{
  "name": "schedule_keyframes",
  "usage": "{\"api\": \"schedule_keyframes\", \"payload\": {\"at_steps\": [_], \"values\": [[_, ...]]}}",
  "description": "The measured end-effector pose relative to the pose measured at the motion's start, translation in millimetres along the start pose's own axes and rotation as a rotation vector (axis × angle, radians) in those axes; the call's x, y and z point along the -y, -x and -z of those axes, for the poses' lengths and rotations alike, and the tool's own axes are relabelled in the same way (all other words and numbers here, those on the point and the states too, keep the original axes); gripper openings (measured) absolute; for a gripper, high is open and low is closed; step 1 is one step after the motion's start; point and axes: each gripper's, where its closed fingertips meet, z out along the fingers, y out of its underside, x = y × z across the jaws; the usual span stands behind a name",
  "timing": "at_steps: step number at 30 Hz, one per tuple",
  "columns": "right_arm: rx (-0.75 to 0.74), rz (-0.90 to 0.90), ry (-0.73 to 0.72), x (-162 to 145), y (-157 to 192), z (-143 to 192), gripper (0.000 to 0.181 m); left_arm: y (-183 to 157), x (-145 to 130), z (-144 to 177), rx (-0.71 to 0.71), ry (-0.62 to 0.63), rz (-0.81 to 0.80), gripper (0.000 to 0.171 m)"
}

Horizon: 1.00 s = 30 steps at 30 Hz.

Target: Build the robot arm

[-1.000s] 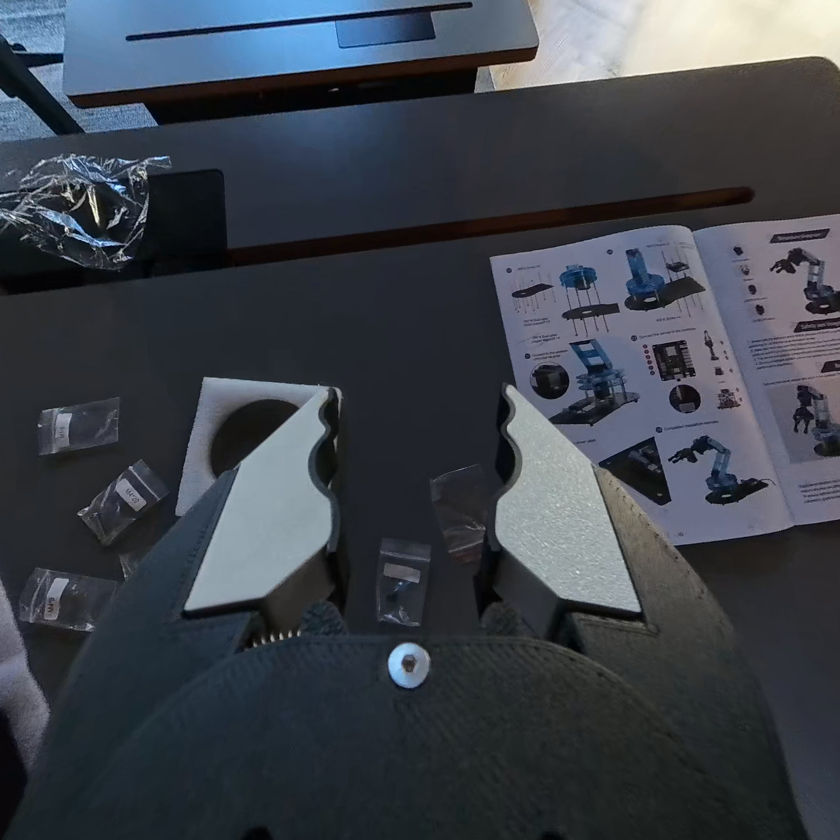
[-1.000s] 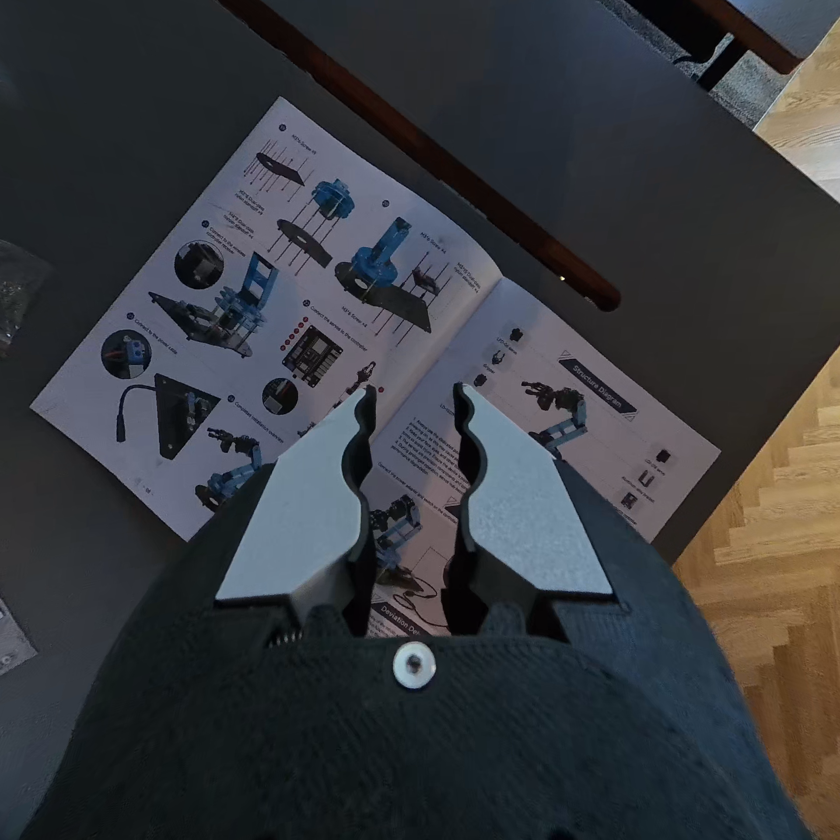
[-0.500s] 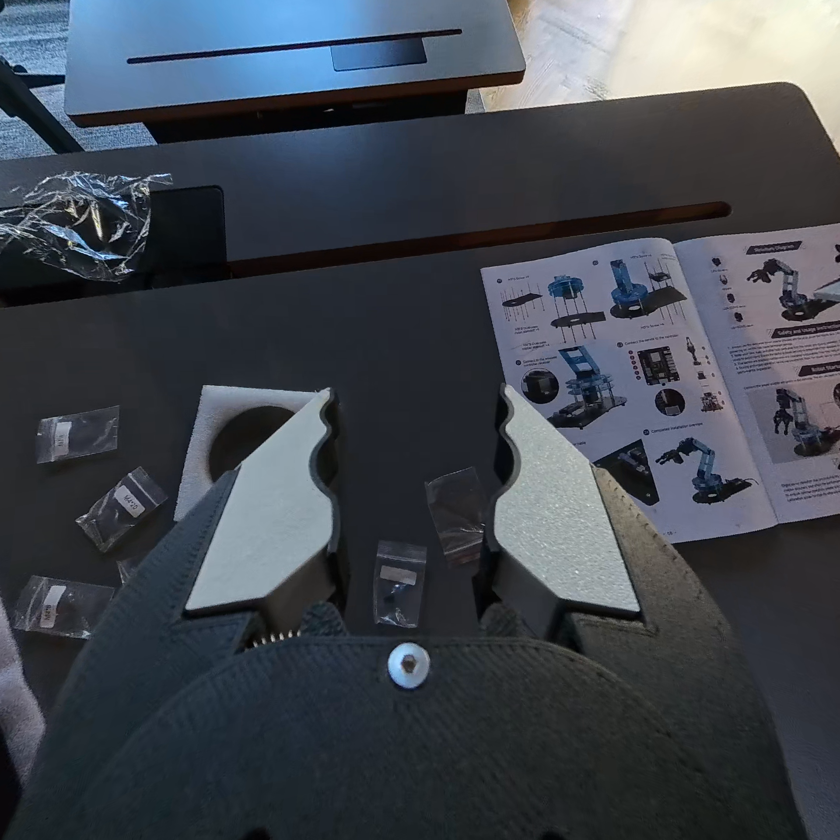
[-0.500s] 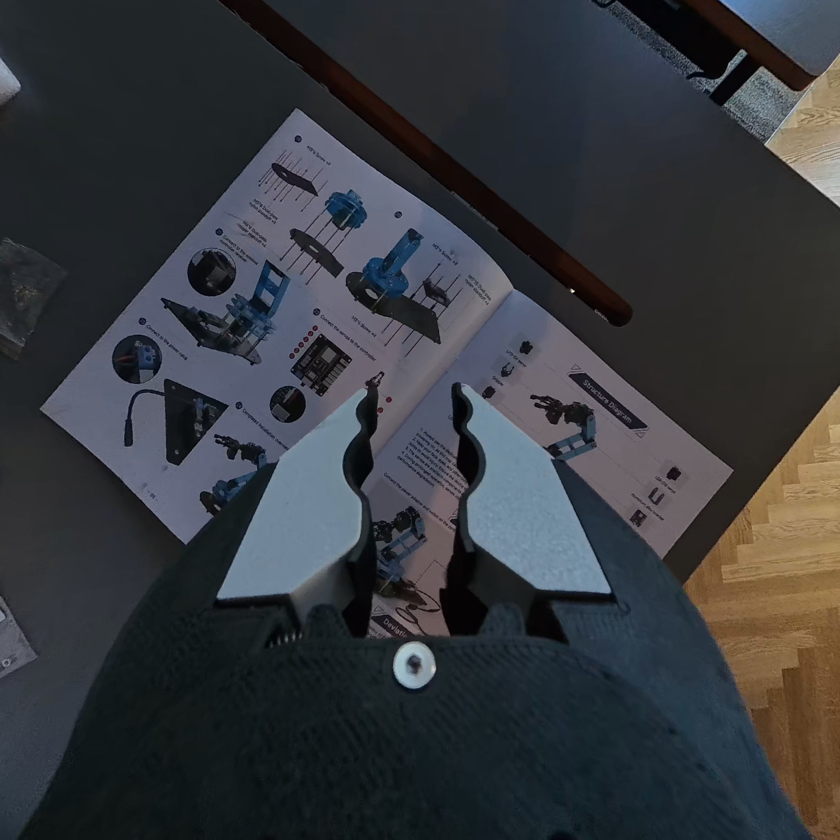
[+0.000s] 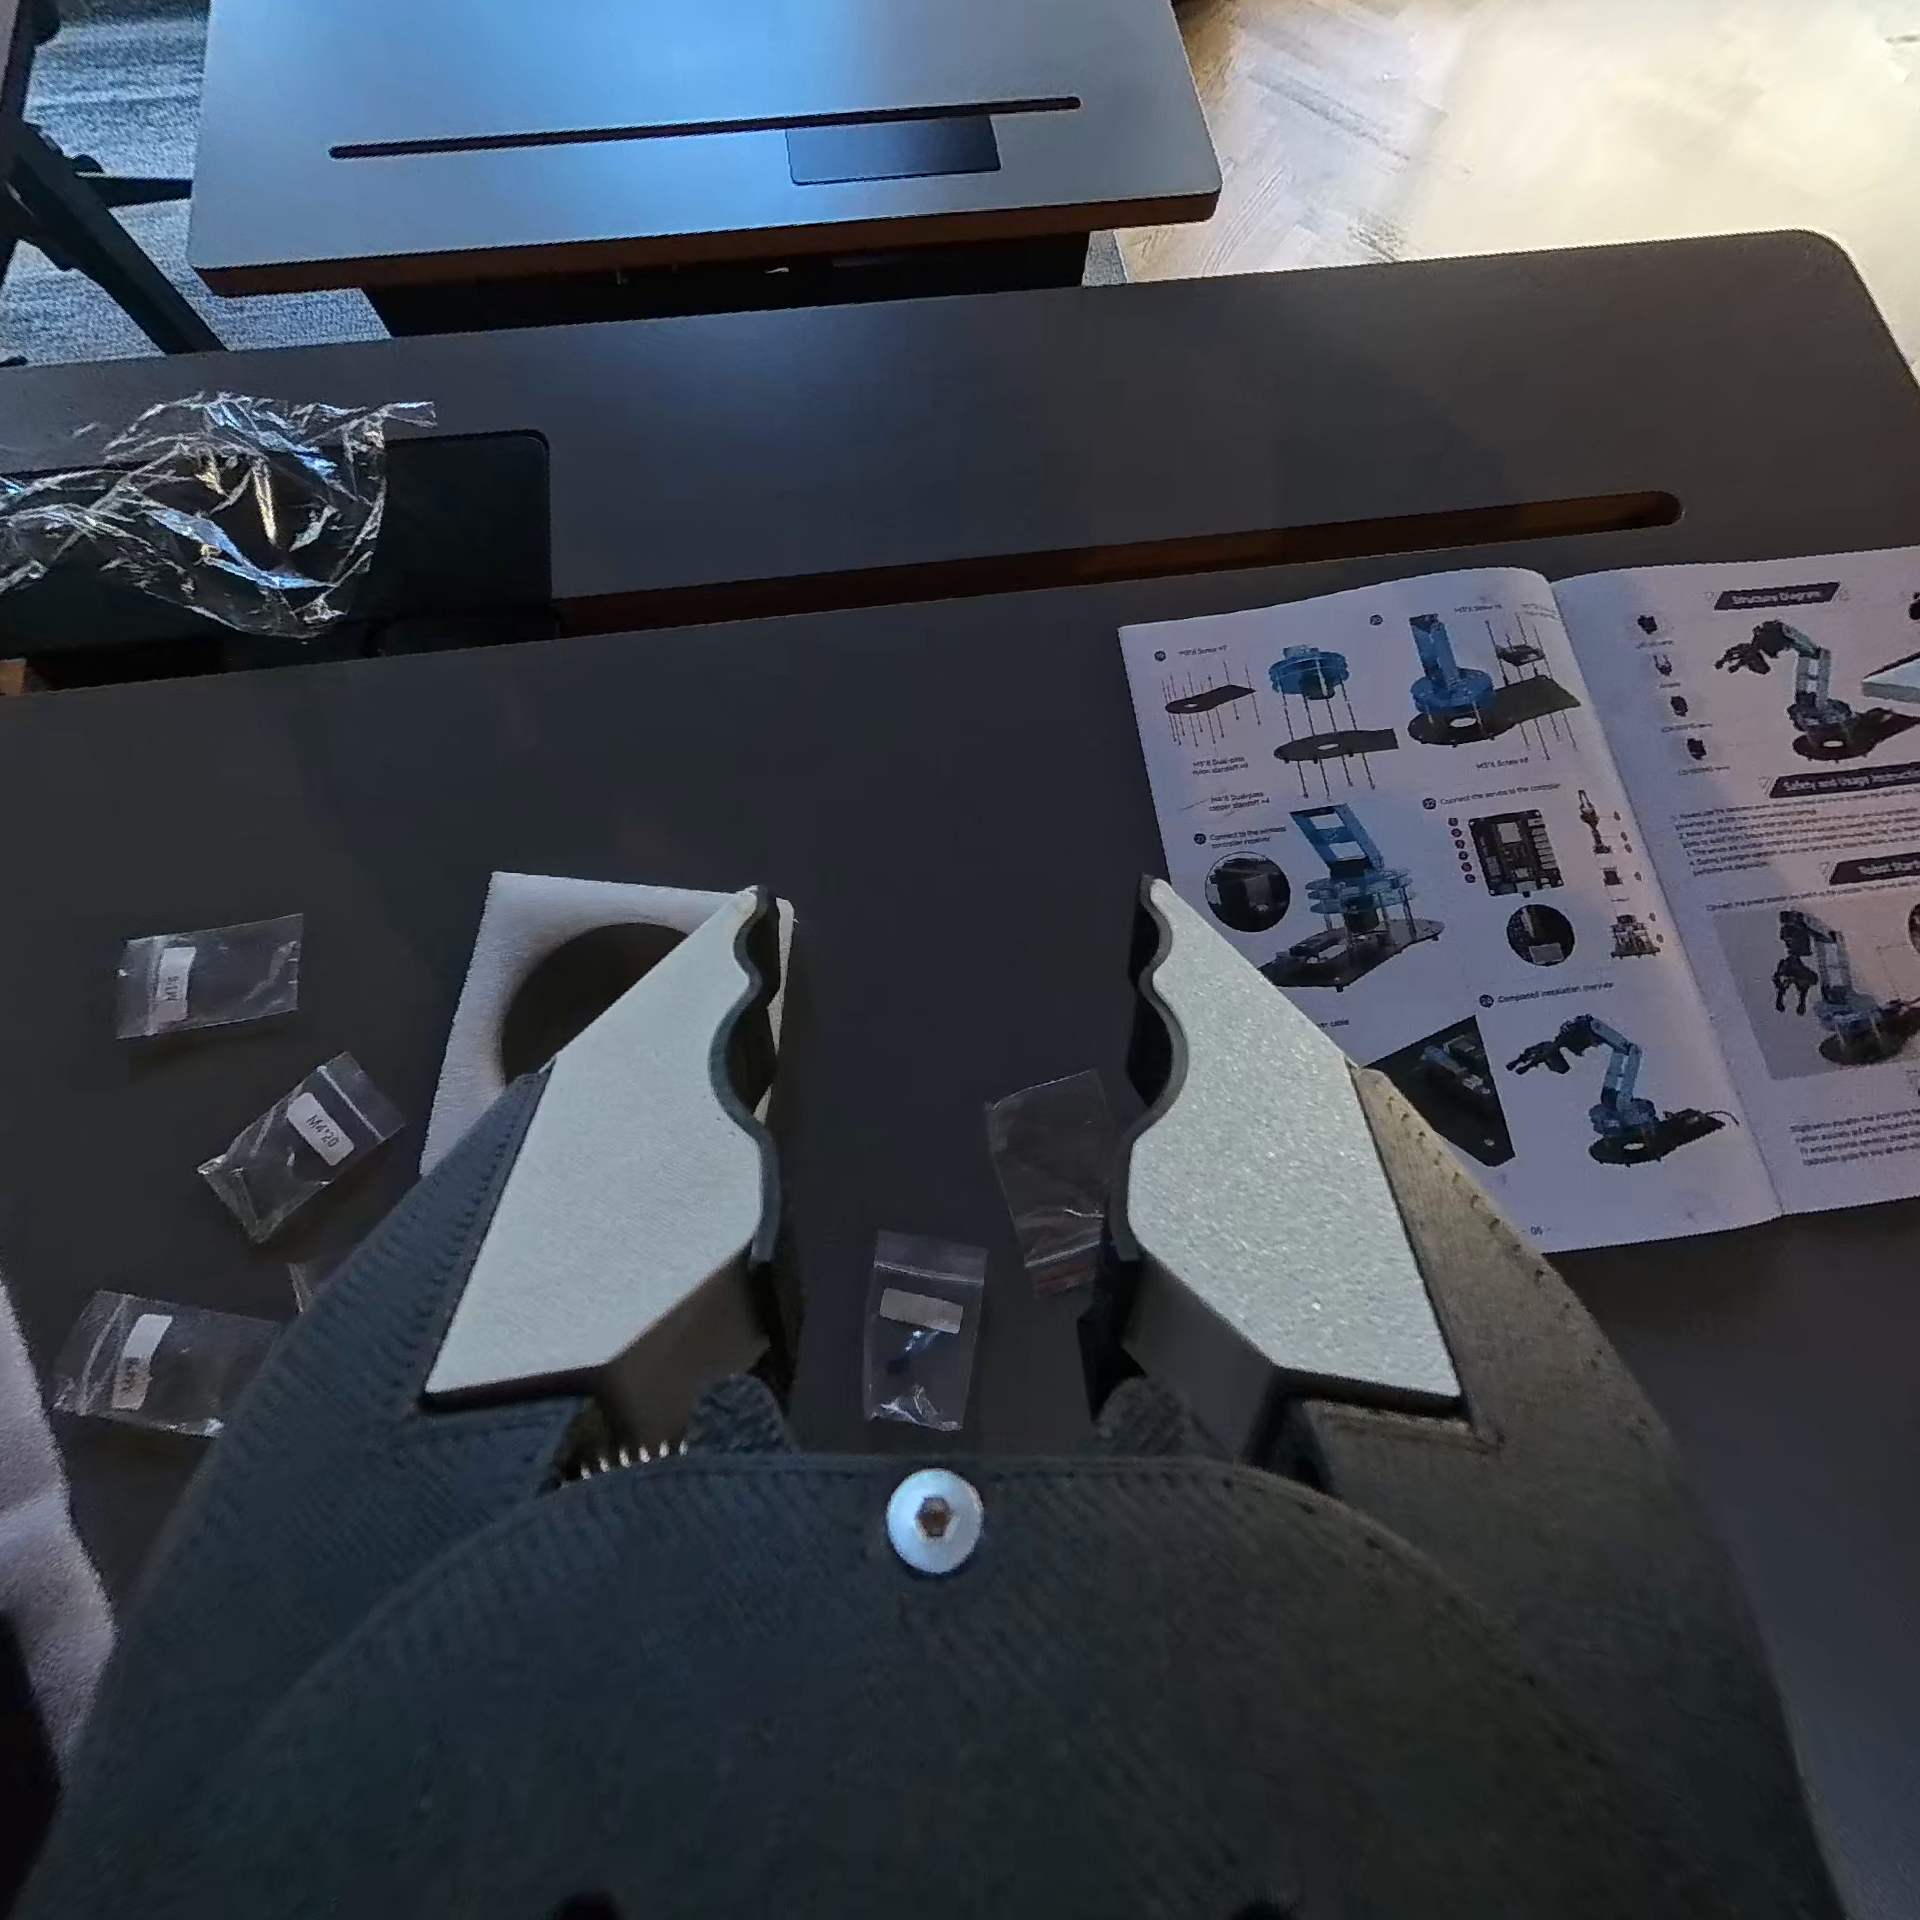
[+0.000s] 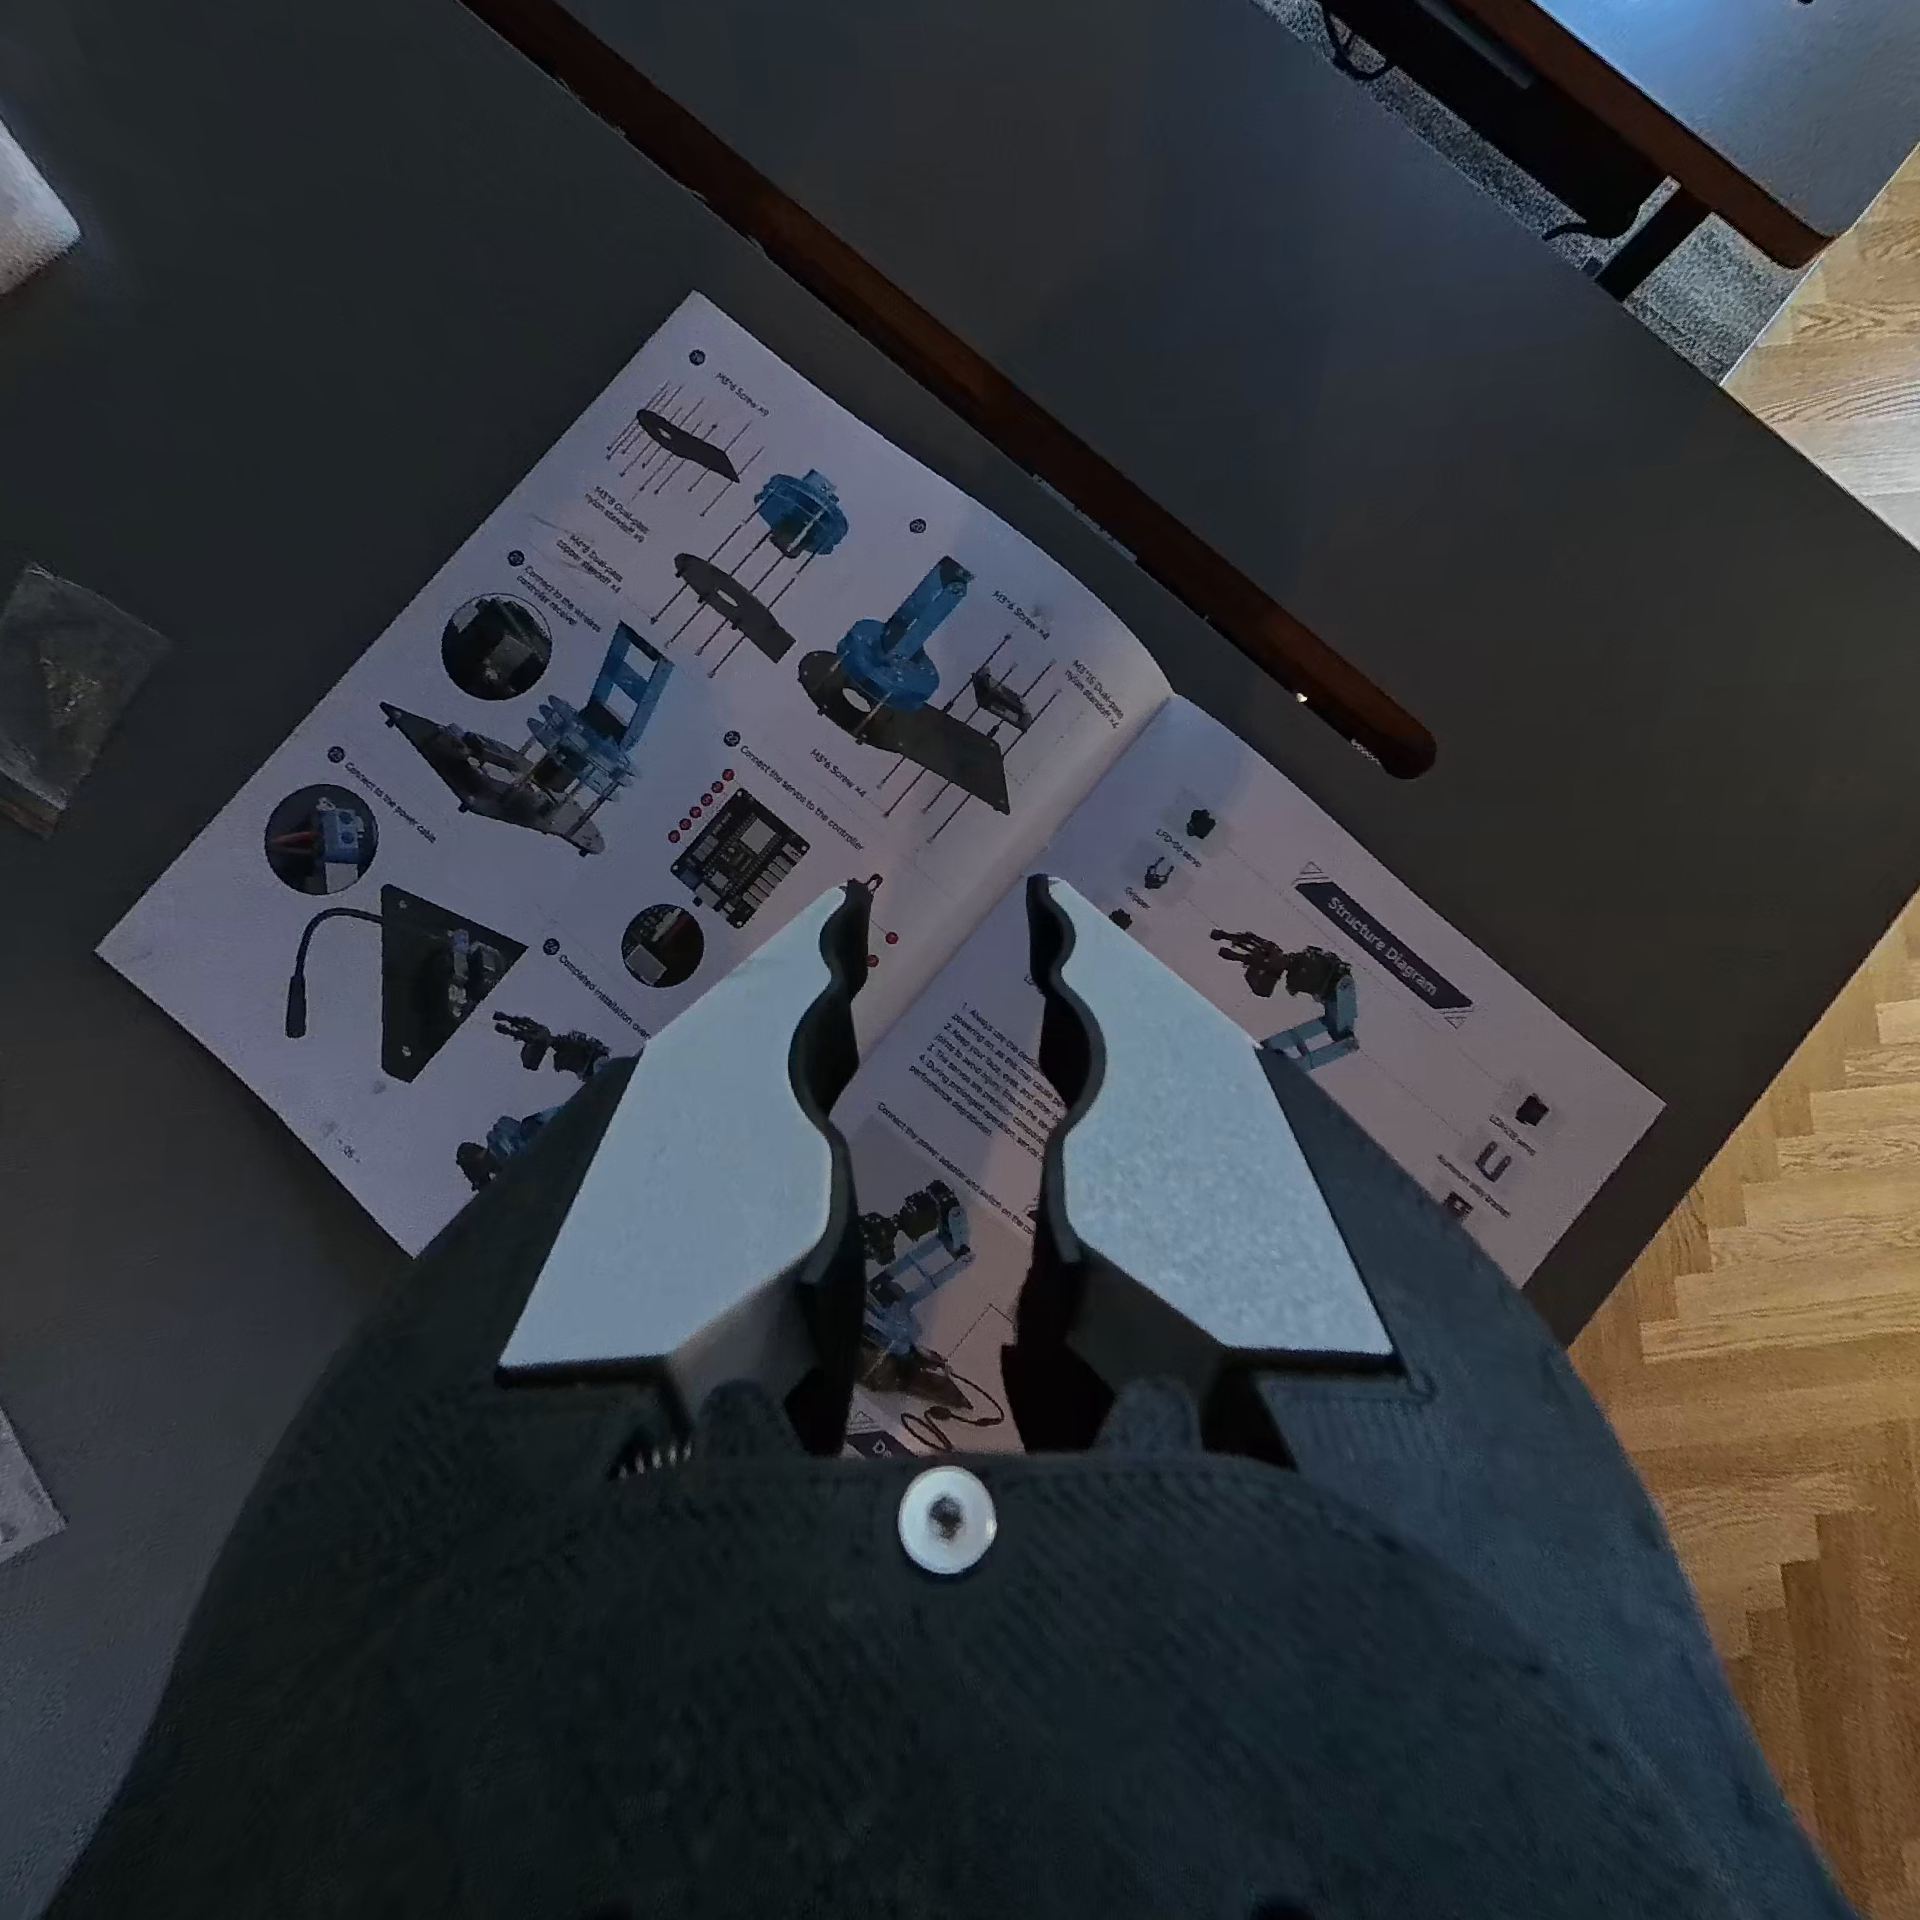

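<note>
- At the left gripper (image 5: 956, 894): jaws wide apart, clamped on nothing, hanging above the dark table (image 5: 883, 748).
- Between these jaws, close to their base: a small clear bag (image 5: 923, 1325) with a pale label and a dark bit inside, flat on the table.
- Just inside the right jaw: a second clear bag (image 5: 1049, 1174), its edge hidden behind that jaw.
- Behind the left jaw's tip: a white foam block (image 5: 540, 904) with a round hole, partly covered by the jaw.
- Left of the left jaw: three more labelled bags (image 5: 208, 975), (image 5: 301, 1143), (image 5: 145, 1361), apart from one another.
- Far ahead and left of the jaws: crumpled clear wrap (image 5: 197, 509).
- Right of the right jaw: an open booklet (image 5: 1455, 883) of printed diagrams, flat on the table, its near-left corner hidden behind that jaw.
- At the right gripper (image 6: 943, 888): jaws parted by a narrow gap, nothing between them, poised over the booklet (image 6: 727, 727) near its centre fold; contact with the page impossible to tell.
- Well left of these jaws: one clear bag (image 6: 73, 696) on the table.
- Right of these jaws: the table edge, then wooden floor (image 6: 1766, 1351).
</note>
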Motion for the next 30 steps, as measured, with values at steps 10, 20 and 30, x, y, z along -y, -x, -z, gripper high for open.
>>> {"api": "schedule_keyframes", "payload": {"at_steps": [10, 20, 30], "values": [[-0.001, 0.001, 0.001, 0.2, 0.2, -0.9, 0.03, -0.8, 0.1, 0.4, -0.001, -0.001, 0.0, 0.067], [-0.001, 0.017, -0.023, 4.8, 2.3, 1.6, 0.03, -3.0, -0.2, -1.2, -0.006, 0.004, -0.005, 0.066], [-0.027, 0.021, -0.02, 4.6, -1.4, -0.6, 0.031, -1.9, 0.1, -0.3, -0.007, 0.0, -0.002, 0.066]]}}
